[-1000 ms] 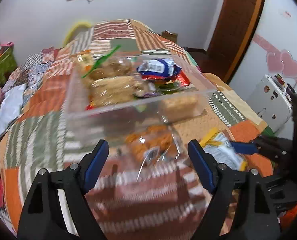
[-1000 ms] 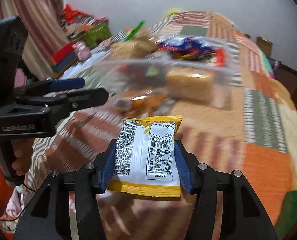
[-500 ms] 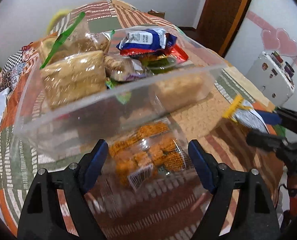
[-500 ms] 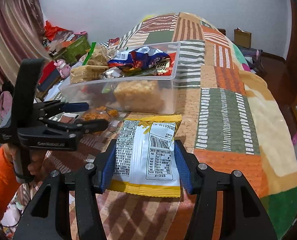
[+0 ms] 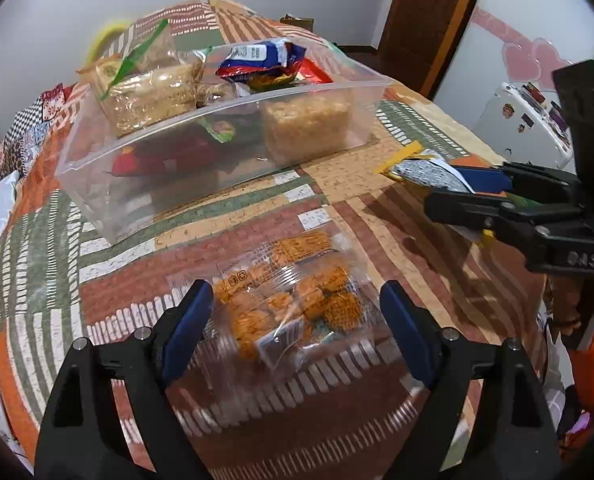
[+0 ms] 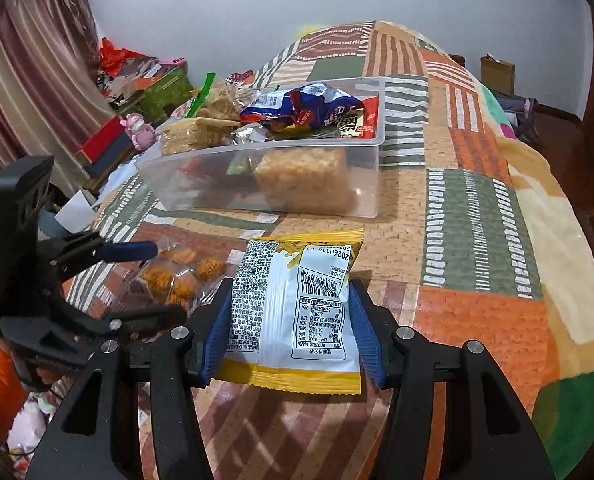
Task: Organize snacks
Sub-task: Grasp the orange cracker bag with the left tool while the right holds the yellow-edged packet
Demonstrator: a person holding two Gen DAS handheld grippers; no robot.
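Your right tool (image 6: 291, 316) is clamped on the white-and-yellow snack packet (image 6: 293, 312). Your left tool (image 5: 293, 320) stands apart around the clear bag of orange snacks (image 5: 293, 300) on the bed, clear bin (image 5: 201, 168) at 12 o'clock.

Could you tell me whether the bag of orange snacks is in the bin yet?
Out: the clear bag lies on the blanket before the bin.

Left claw (image 5: 293, 320) spread wide and low, right claw (image 6: 289, 320) clamped, side by side
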